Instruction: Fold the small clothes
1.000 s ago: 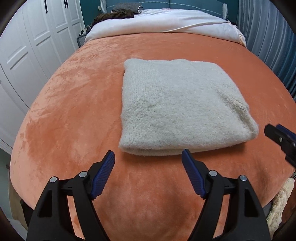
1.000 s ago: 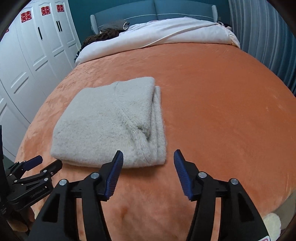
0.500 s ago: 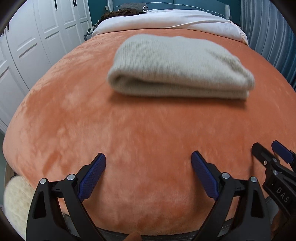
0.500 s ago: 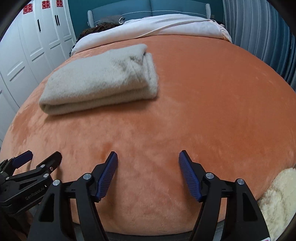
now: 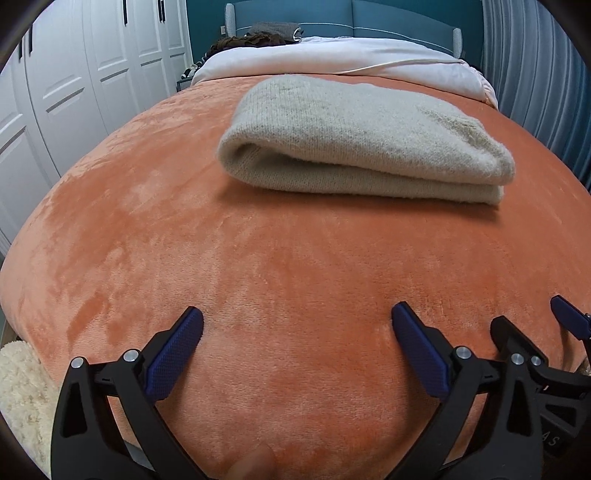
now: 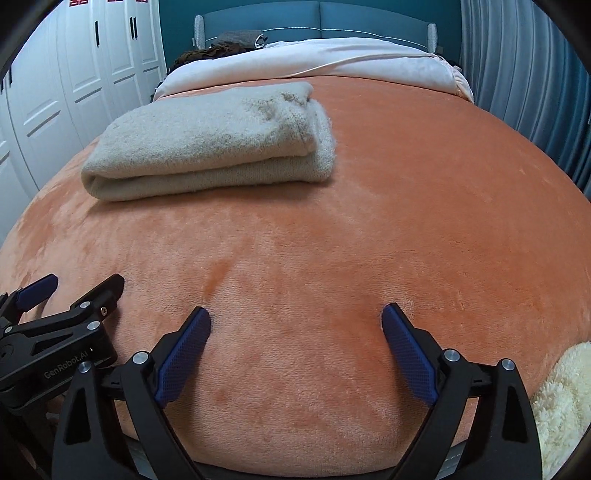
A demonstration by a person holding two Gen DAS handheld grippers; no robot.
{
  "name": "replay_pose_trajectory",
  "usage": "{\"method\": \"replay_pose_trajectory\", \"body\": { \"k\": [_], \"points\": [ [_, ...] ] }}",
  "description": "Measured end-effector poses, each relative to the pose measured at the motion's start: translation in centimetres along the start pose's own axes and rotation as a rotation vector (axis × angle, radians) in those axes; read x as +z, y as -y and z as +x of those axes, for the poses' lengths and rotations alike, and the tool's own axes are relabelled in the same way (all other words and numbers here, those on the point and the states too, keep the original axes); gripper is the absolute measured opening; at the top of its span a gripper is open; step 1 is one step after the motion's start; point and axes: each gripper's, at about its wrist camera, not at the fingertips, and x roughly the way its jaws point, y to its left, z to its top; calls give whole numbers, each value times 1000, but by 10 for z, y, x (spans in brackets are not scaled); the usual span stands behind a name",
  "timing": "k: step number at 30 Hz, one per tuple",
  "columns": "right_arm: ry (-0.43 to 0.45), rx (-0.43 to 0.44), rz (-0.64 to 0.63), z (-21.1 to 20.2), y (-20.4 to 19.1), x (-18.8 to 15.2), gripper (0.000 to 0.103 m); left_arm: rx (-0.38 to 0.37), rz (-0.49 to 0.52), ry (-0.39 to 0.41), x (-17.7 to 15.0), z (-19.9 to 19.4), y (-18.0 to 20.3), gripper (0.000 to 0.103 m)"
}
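Note:
A beige knit garment (image 5: 354,136) lies folded in a flat stack on the orange bed cover (image 5: 258,266); it also shows in the right wrist view (image 6: 210,147), left of centre. My left gripper (image 5: 295,321) is open and empty, low at the near edge of the bed, well short of the garment. My right gripper (image 6: 295,317) is open and empty, also low at the near edge. Each gripper shows at the side of the other's view, the right one (image 5: 535,354) and the left one (image 6: 59,317).
A white duvet (image 5: 332,59) and dark clothes (image 5: 255,37) lie at the head of the bed by a teal headboard (image 6: 317,18). White wardrobe doors (image 5: 74,74) stand on the left, a curtain (image 6: 517,74) on the right. A fluffy cream rug (image 6: 565,398) lies below the bed edge.
Both grippers have pulled back from the folded garment and dropped low to the near edge of the bed. The garment has stayed in place, folded.

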Motion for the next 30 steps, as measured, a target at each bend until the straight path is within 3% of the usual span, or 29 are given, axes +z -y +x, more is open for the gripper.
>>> {"method": "replay_pose_trajectory", "body": {
  "k": [8, 30],
  "points": [
    [-6, -26, 58, -1, -1, 0, 92, 5, -8, -8, 1, 6, -5, 98],
    [-9, -20, 57, 4, 4, 3, 92, 13, -5, -9, 2, 8, -8, 98]
  ]
}}
